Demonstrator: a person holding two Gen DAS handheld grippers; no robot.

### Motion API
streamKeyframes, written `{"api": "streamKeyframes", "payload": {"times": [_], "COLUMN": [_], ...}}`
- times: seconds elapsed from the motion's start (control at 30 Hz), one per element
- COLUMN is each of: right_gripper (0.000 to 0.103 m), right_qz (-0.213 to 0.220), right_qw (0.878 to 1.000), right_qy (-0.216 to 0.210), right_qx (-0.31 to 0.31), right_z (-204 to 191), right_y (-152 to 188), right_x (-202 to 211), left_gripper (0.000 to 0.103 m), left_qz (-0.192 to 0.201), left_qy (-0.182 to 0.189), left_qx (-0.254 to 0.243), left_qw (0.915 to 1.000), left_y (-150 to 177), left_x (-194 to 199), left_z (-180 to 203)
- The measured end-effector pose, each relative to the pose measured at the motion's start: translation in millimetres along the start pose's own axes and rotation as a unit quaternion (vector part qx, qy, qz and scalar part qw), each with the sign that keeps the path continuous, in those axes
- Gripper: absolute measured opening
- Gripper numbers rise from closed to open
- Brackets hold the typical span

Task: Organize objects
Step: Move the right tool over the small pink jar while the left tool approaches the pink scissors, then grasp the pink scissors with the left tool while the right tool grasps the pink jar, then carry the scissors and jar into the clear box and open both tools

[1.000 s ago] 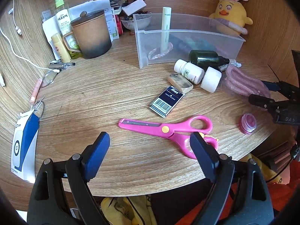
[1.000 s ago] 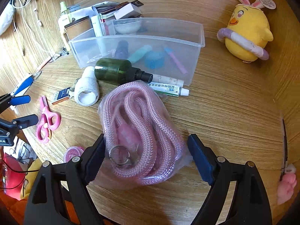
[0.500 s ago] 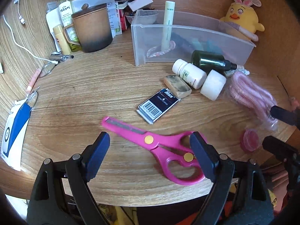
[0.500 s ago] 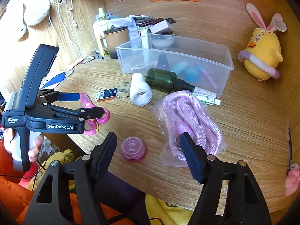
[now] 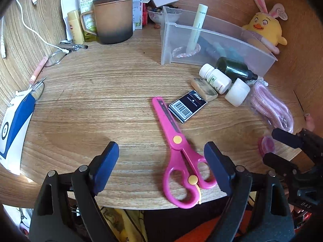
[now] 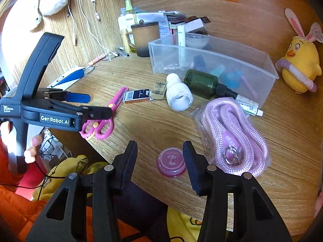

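You work at a round-edged wooden desk (image 6: 153,125) in a wooden alcove, with paper notes on the back wall and much clutter behind.

Your right gripper (image 6: 160,158) has just been closing its jaws. Between them, close to the right pad, lies a small round pink plastic pot (image 6: 171,164) with a flat lid, at the desk's near edge. The pads do not press on it yet, so the gripper holds nothing. The pot looks light, hard and smooth. I think it can slip or slide away if only one pad reaches it first, so take it across the low side wall, centred, with both pads low near the desk.

Just to the right of these jaws lies a coiled pink rope in a clear plastic bag (image 6: 232,133). It is soft and the bag is slippery; keep the right pad away from its edge.

Your left gripper (image 5: 161,161) stands wide and empty. The pink plastic scissors (image 5: 177,149) lie between its jaws, the handle loops just beside the right pad, the blades pointing away. They are stiff, flat and light; the narrow part at the yellow pivot seems the best place to hold.

Beyond both grippers stands the clear plastic box (image 6: 212,64), probably the place for these things.
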State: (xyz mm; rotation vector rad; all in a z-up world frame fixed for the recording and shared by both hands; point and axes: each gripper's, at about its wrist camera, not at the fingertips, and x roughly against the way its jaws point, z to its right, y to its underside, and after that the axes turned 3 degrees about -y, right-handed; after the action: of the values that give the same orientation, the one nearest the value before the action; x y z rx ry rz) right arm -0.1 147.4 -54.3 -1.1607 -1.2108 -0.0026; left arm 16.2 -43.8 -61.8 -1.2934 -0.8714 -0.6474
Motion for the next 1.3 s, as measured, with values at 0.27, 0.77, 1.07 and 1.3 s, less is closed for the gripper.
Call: {"api": "streamKeyframes", "payload": {"times": [0.27,0.77,1.07,1.3], "right_gripper": [0.043,0.032,0.032,0.032], "right_qz": [-0.020,0.017,0.067,0.106], "right_qw": [1.000,0.999,0.996,0.991], "right_qy": [0.010,0.008,0.030,0.060], "right_qx": [-0.013,-0.034,-0.051,-0.055], "right_z": [11.4,17.1,38.0,58.9], "right_y": [6.7,-11.3,-44.2,-78.5], "right_x": [-7.4,1.1,15.9,28.4], "left_gripper": [0.041,0.018,0.018,0.018], "left_qz": [0.024,0.048,0.118,0.159], "left_qy": [-0.025,-0.005,0.015,0.039], "left_qx": [-0.045,-0.043,-0.033,-0.033], "left_qw": [0.9984,0.9979,0.9924,0.9860], "left_y": [2.8,-4.4,-38.0,-75.0], "left_x": [-2.5,10.6,45.9,60.7], "left_z": [14.2,6.7,6.7,8.7]}}
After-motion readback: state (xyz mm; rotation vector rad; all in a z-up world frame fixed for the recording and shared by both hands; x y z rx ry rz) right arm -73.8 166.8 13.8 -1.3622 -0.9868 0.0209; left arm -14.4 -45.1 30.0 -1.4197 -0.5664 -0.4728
